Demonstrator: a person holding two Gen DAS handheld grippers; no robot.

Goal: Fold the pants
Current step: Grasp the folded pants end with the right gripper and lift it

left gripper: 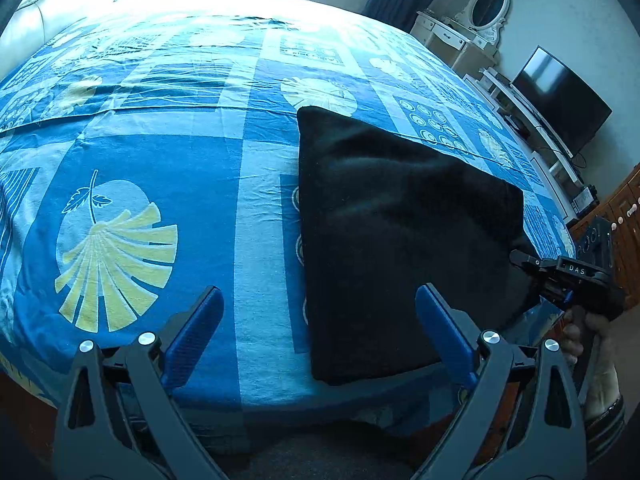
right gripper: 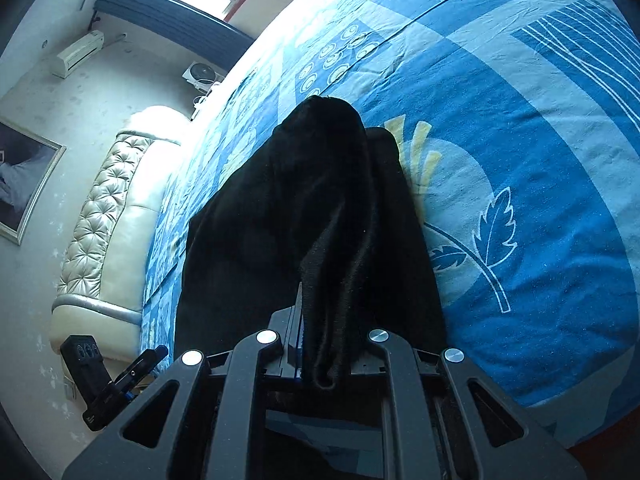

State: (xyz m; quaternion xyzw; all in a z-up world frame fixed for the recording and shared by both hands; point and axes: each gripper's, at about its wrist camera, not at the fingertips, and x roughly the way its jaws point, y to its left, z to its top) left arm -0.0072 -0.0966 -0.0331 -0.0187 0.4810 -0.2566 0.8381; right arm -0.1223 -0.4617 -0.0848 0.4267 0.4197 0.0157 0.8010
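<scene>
Plainly, we see black pants (left gripper: 404,236) folded into a thick dark slab on the bed (left gripper: 152,152), near its front edge and toward the TV (left gripper: 560,100) side. Their fabric is so dark that seams, waistband and leg ends cannot be made out; only faint creases show.

Our left gripper (left gripper: 318,332) hangs above the bed's front edge with its blue fingers (left gripper: 196,332) spread wide and nothing between them; the right-hand finger overlaps the pants' near corner in that view, though we cannot tell whether it touches.

Our right gripper (right gripper: 320,344) is clenched on a bunched fold of the pants (right gripper: 320,216) at their TV-side edge, the cloth rising from the bed into the pinch. In the right wrist view the fold drapes over the fingers and hides their tips. From the left wrist view only part of that gripper (left gripper: 560,272) shows at the frame's edge, with a hand (left gripper: 592,340) on its grip, cut off at the wrist.

Beyond the bed, a tufted headboard (right gripper: 104,216) and a mirror (left gripper: 490,6) are visible.
</scene>
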